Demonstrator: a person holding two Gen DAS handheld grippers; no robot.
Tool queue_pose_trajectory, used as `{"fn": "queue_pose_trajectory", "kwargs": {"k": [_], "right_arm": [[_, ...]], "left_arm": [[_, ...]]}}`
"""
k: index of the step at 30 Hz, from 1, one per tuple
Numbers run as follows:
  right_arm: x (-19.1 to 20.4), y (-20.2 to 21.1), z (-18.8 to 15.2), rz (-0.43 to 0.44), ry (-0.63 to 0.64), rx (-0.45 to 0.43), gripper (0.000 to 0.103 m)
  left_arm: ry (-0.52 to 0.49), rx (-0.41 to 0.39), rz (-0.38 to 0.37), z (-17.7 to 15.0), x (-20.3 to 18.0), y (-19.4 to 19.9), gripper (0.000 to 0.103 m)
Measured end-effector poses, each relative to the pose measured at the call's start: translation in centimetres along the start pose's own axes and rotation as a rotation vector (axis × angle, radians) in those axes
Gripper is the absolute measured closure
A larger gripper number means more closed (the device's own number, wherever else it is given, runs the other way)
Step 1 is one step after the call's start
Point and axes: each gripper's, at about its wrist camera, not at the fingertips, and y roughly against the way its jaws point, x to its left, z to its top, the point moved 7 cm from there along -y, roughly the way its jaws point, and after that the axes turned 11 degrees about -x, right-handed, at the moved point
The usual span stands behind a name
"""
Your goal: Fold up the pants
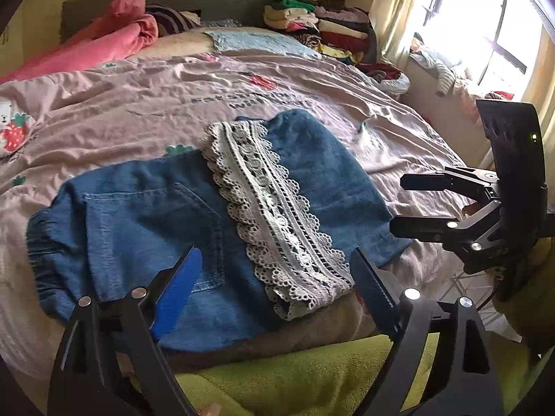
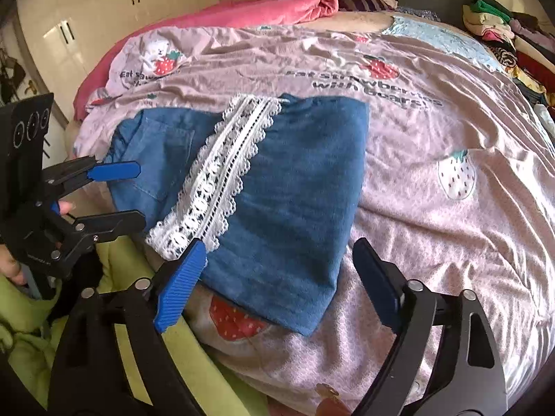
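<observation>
Blue denim pants (image 1: 145, 222) lie folded on the bed, their white lace hem (image 1: 274, 222) laid across the middle. In the right wrist view the pants (image 2: 298, 187) and the lace hem (image 2: 222, 173) lie near the bed's front edge. My left gripper (image 1: 277, 270) is open and empty, just above the near edge of the pants; it also shows in the right wrist view (image 2: 135, 194). My right gripper (image 2: 281, 260) is open and empty over the pants' near right corner; it also shows in the left wrist view (image 1: 399, 204), off the right end.
A pink strawberry-print quilt (image 1: 138, 104) covers the bed. A green blanket (image 1: 295, 374) hangs at the front edge. A pink blanket (image 1: 104, 38) and stacked clothes (image 1: 322, 24) sit at the head end. A window (image 1: 485, 17) is on the right; wardrobes (image 2: 104, 17) stand on the left.
</observation>
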Motion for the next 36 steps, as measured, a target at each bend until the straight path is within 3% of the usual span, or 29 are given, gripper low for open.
{"fn": "queue_pose_trajectory", "kwargs": {"k": [7,22,36], "right_arm": [[0.9,0.6,1.4,-0.010,0.025,-0.033,0.015],[3.3,0.8,3.1,-0.009,0.070,-0.071,0.011],[6.2,-0.4,5.4,0.042,0.128,-0.091,0.010]], "left_arm": [[0.006,-0.034,0.047,0.6,1.2,1.6,0.005],[0.046,-0.053,0.162,0.7,4.2,4.0,0.005],[0.128,-0.064,0.266,-0.1,8.4,6.3,0.005]]}}
